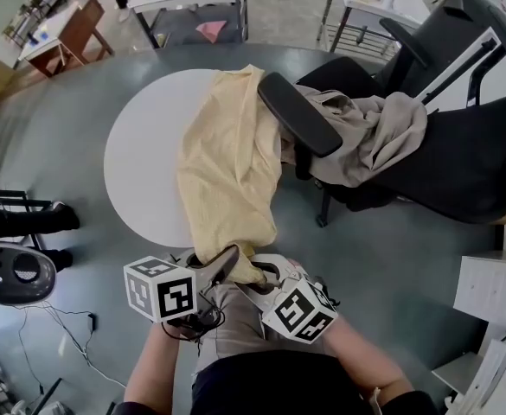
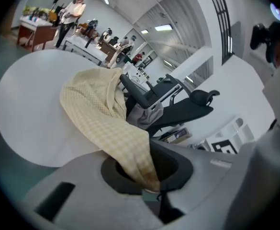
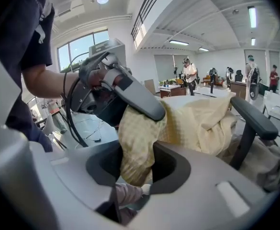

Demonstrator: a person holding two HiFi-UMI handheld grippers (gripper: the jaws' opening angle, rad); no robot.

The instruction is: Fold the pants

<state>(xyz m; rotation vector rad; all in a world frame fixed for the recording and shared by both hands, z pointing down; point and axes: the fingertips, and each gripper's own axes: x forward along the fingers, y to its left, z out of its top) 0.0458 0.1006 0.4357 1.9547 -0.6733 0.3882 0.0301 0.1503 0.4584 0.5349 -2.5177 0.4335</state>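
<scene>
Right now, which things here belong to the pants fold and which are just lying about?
In the job: yellow pants, left claw and right claw gripping them, round white table.
Lying about: black office chair, beige garment on it, white device on the floor.

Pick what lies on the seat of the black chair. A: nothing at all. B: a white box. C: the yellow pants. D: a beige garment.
D: a crumpled beige garment is heaped on the seat of the black chair, while the pants lie across the round table.
</scene>
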